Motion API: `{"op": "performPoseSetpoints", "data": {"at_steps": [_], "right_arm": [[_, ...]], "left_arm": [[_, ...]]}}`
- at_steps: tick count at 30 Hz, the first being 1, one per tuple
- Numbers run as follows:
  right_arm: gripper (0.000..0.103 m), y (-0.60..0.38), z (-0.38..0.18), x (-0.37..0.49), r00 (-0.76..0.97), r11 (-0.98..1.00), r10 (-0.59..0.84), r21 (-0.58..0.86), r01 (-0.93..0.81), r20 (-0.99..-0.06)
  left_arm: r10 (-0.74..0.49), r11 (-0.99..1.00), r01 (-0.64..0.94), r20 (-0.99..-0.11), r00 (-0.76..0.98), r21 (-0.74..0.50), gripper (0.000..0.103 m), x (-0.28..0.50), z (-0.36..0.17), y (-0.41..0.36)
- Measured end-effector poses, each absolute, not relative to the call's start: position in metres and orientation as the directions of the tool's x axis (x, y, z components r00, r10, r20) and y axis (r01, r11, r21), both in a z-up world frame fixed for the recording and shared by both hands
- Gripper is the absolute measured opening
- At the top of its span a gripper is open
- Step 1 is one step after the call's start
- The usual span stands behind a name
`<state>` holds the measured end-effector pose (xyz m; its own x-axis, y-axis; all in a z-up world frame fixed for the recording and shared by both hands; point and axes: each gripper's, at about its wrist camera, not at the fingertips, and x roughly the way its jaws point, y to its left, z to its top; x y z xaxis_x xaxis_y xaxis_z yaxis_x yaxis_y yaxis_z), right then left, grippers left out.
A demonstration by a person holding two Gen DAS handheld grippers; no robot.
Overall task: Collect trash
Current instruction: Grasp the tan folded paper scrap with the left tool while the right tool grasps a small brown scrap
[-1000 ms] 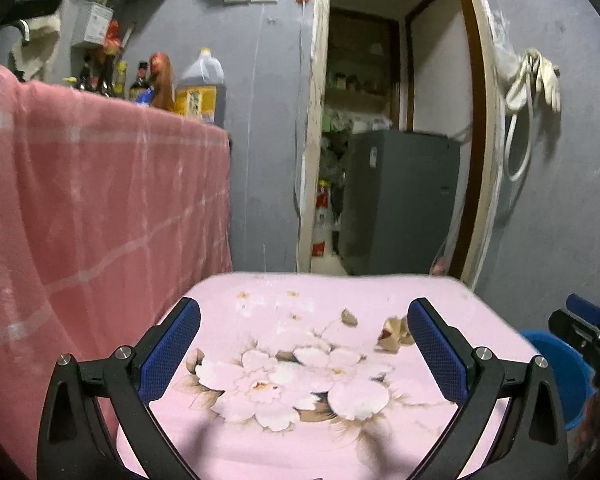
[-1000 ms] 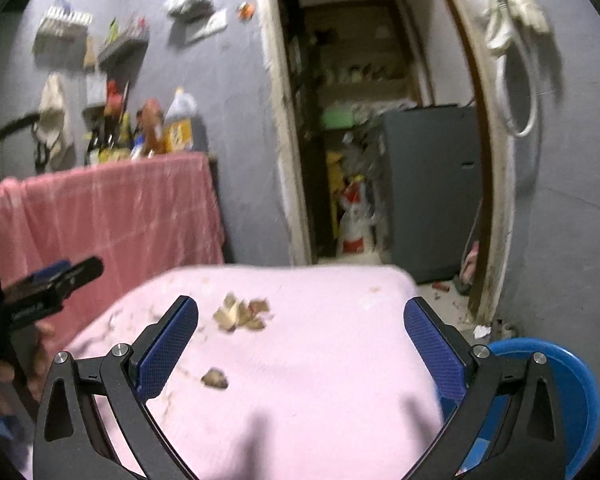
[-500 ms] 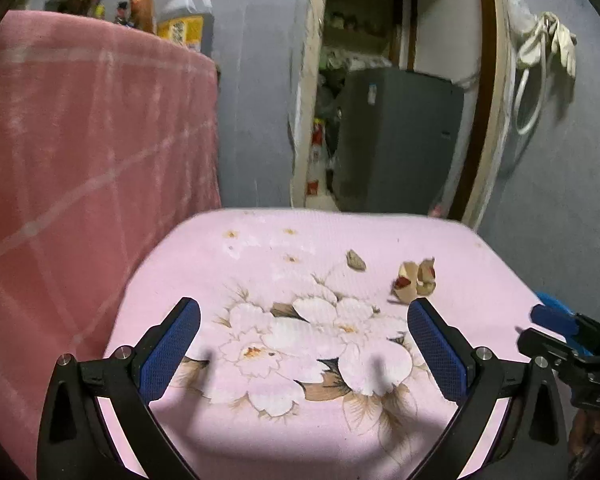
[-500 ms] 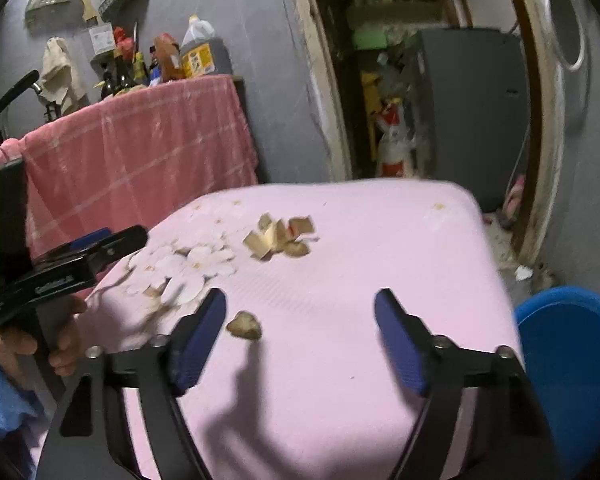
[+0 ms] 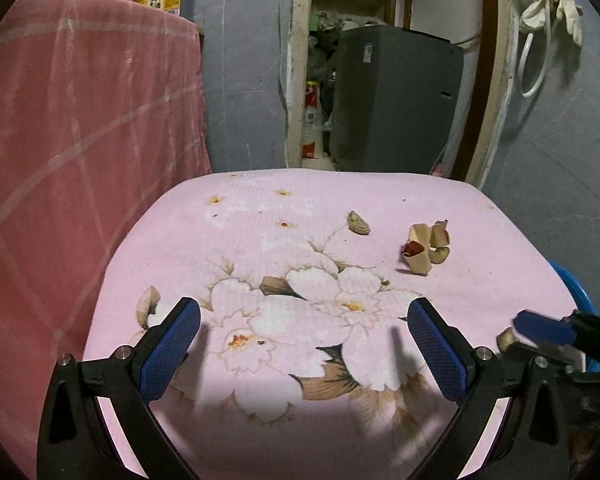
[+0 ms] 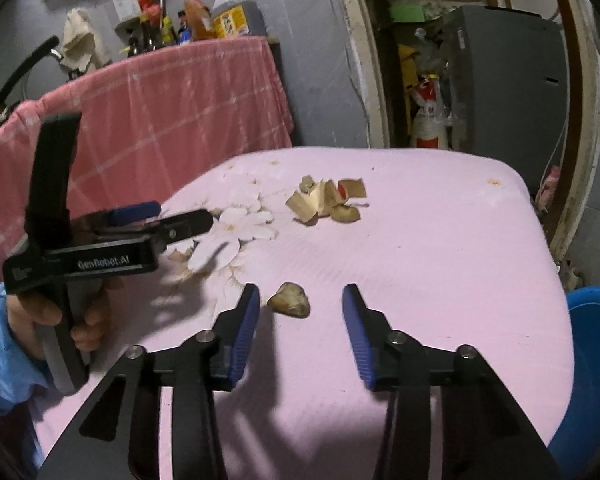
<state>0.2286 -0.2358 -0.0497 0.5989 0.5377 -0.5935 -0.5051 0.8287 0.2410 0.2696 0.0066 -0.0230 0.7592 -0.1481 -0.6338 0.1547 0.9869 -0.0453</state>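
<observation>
**Scraps scattered on the pink cloth**

I've got a lone tan shell piece (image 6: 289, 299) lying flat on the pink flowered cloth (image 6: 440, 240), near my right view's front edge. Farther back sits a small heap of shells and paper scraps (image 6: 326, 200), beige with a red bit, pieces touching. One more curved shell (image 5: 358, 223) lies apart, beside that heap.

Pink cushioned surface (image 5: 480, 288) printed with white flowers, seen from both wrist views. On it lie a lone brownish scrap (image 6: 290, 300) near the front, a cluster of tan and red scraps (image 6: 326, 200) farther back, and another brown scrap (image 5: 358, 223) beside that cluster.
</observation>
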Motion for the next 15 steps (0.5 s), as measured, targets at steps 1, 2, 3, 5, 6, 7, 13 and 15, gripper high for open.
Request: {"op": "performPoseSetpoints", "data": {"at_steps": [1, 2, 3, 5, 6, 7, 13, 15], "right_arm": [[0.031, -0.236, -0.050, 0.229, 0.598, 0.831, 0.534, 0.238, -0.504, -0.598], [0.026, -0.236, -0.050, 0.230, 0.601, 0.834, 0.529, 0.235, -0.500, -0.599], [0.019, -0.238, -0.050, 0.231, 0.605, 0.838, 0.524, 0.235, -0.493, -0.599], [0.019, -0.242, -0.050, 0.234, 0.613, 0.843, 0.519, 0.241, -0.480, -0.595], [0.019, -0.244, -0.050, 0.235, 0.617, 0.846, 0.517, 0.246, -0.473, -0.593], [0.019, -0.246, -0.050, 0.236, 0.620, 0.848, 0.515, 0.248, -0.468, -0.592], [0.019, -0.263, -0.049, 0.242, 0.670, 0.893, 0.441, 0.212, -0.398, -0.597], [0.019, -0.270, -0.051, 0.246, 0.678, 0.901, 0.427, 0.215, -0.378, -0.599]], "left_arm": [[-0.158, 0.985, 0.165, -0.635, 0.756, -0.049, 0.101, 0.271, -0.023, 0.005], [-0.166, 0.983, 0.176, -0.638, 0.752, -0.049, 0.101, 0.272, -0.023, 0.004], [-0.172, 0.982, 0.186, -0.641, 0.748, -0.047, 0.101, 0.274, -0.023, 0.001], [-0.189, 0.976, 0.213, -0.647, 0.738, -0.042, 0.101, 0.277, -0.024, -0.004], [-0.198, 0.973, 0.227, -0.651, 0.733, -0.041, 0.101, 0.279, -0.024, -0.007], [-0.207, 0.970, 0.240, -0.655, 0.727, -0.040, 0.101, 0.282, -0.025, -0.011], [-0.239, 0.949, 0.315, -0.695, 0.678, -0.018, 0.090, 0.295, -0.034, -0.032], [-0.245, 0.942, 0.334, -0.704, 0.666, -0.012, 0.086, 0.299, -0.036, -0.037]]}}
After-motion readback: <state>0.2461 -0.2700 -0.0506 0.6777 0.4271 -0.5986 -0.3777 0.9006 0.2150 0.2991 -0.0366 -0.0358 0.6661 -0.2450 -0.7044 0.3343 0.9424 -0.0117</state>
